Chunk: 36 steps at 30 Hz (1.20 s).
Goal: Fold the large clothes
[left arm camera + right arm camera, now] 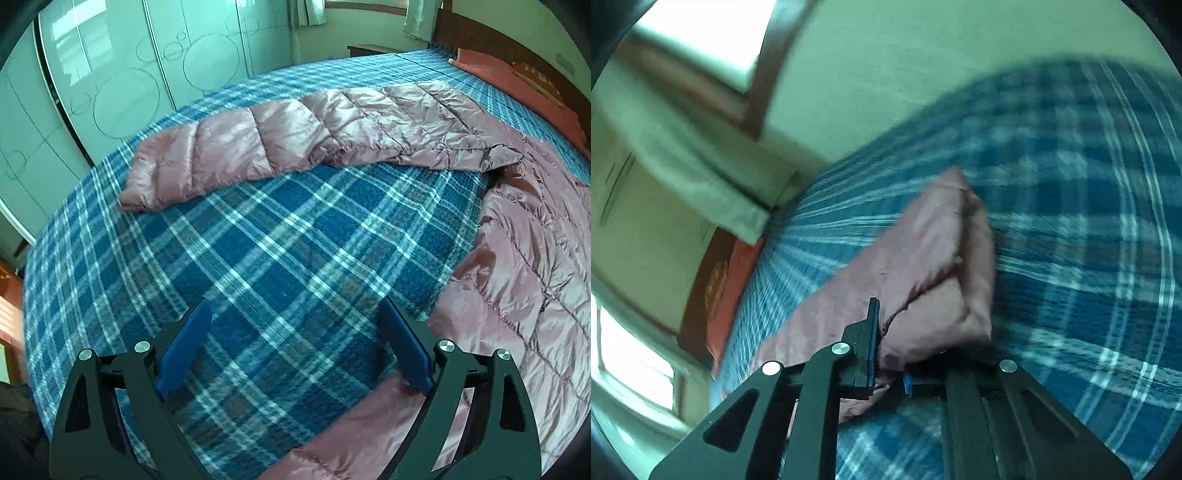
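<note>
Left wrist high over the plaid bed (pixel 258 240) — right wrist low, tilted, close; bed shared.

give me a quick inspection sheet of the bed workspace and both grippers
surface: bed with blue plaid cover, wide bare patch in the middle
job's things: pink puffer jacket spread on the cover, one sleeve stretched out flat
clutter: red pillow at the headboard
grippers: left gripper above the cover, jaws wide open, holding nothing; right gripper shut on a bunched part of the jacket, view blurred
cables: nothing seen
surroundings: wardrobe with circle pattern, curtains, window
</note>
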Each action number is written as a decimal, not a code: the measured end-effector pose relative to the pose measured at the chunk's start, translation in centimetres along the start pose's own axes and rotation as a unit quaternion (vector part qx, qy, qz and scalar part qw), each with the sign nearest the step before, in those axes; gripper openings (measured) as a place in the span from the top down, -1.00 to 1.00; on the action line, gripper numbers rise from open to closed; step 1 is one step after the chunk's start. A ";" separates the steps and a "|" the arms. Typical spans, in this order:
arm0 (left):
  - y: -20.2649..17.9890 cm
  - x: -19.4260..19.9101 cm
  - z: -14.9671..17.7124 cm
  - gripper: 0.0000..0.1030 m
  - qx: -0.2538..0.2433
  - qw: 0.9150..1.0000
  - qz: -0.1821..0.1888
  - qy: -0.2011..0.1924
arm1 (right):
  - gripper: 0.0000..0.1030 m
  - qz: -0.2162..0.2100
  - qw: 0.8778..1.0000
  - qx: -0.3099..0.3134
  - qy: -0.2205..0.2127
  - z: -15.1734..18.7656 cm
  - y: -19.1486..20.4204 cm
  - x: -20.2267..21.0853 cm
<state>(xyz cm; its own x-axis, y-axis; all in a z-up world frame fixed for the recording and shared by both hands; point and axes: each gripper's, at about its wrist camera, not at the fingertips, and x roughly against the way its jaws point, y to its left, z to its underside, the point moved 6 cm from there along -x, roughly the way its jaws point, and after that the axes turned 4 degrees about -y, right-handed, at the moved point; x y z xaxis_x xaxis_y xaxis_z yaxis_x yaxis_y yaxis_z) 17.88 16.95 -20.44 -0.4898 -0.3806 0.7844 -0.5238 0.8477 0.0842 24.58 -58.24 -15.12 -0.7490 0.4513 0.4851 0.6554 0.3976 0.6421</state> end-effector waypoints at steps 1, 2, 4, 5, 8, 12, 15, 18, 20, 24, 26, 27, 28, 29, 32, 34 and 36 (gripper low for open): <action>0.1 0.0 -0.1 -0.78 -0.004 1.000 -0.006 -0.005 | 0.80 -0.007 1.000 0.017 0.001 0.4 1.3 0.2; 0.2 -0.2 -0.1 -0.78 -0.007 1.000 -0.010 -0.005 | 0.80 -0.019 0.999 0.035 0.005 0.9 3.0 0.3; 0.5 -0.6 -0.3 -0.78 -0.003 1.000 -0.004 0.003 | 0.80 -0.040 0.997 0.067 0.015 2.1 6.4 0.2; 0.7 -0.8 -0.3 -0.78 0.001 1.000 0.000 0.004 | 0.80 -0.053 0.995 0.085 0.022 3.0 8.5 0.1; 0.7 -0.9 -0.2 -0.80 0.003 1.000 0.004 0.001 | 0.80 -0.090 0.985 0.140 0.044 6.1 14.5 -0.1; 0.7 -1.0 0.2 -0.88 0.010 1.000 0.006 0.000 | 0.80 -0.129 0.968 0.202 0.076 11.4 21.7 -1.1; 0.8 -1.4 0.3 -0.95 0.013 1.000 0.008 0.002 | 0.80 -0.154 0.953 0.237 0.110 16.4 26.6 -2.1; 1.4 -1.9 0.2 -0.96 0.017 1.000 0.015 0.003 | 0.80 -0.173 0.936 0.269 0.146 21.3 30.2 -2.7; 1.7 -2.1 0.3 -0.96 0.019 1.000 0.018 0.002 | 0.80 -0.185 0.924 0.288 0.172 24.7 32.2 -3.1; 1.9 -2.3 0.6 -0.96 0.021 1.000 0.020 -0.002 | 0.80 -0.196 0.904 0.317 0.209 30.0 34.5 -3.7; 1.6 -2.1 0.4 -0.96 0.021 1.000 0.020 0.000 | 0.80 -0.201 0.893 0.331 0.228 32.4 35.4 -3.9; 1.5 -2.0 0.3 -0.96 0.021 1.000 0.019 0.000 | 0.80 -0.203 0.889 0.337 0.235 33.5 35.0 -3.4; 1.7 -2.2 0.4 -0.96 0.021 1.000 0.020 -0.001 | 0.80 -0.204 0.883 0.346 0.244 34.7 35.6 -3.4; 1.6 -2.1 0.3 -0.96 0.021 1.000 0.019 0.000 | 0.80 -0.206 0.878 0.352 0.250 36.3 35.4 -2.7; 1.7 -2.2 0.4 -0.96 0.021 1.000 0.019 -0.001 | 0.80 -0.208 0.864 0.369 0.270 39.4 36.0 -2.7; 1.6 -2.1 0.3 -0.96 0.021 1.000 0.019 0.000 | 0.80 -0.209 0.853 0.385 0.283 41.1 36.2 -2.7; 1.5 -2.0 0.3 -0.96 0.020 1.000 0.019 0.000 | 0.80 -0.210 0.840 0.405 0.292 42.5 36.5 -2.4</action>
<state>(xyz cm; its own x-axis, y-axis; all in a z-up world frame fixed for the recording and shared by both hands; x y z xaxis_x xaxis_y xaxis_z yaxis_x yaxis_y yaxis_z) 17.87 18.88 -22.11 -0.5102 -0.3491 0.7860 -0.5330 0.8456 0.0296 54.36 -10.85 -18.09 -0.6952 -0.2405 0.6774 -0.0054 0.9441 0.3296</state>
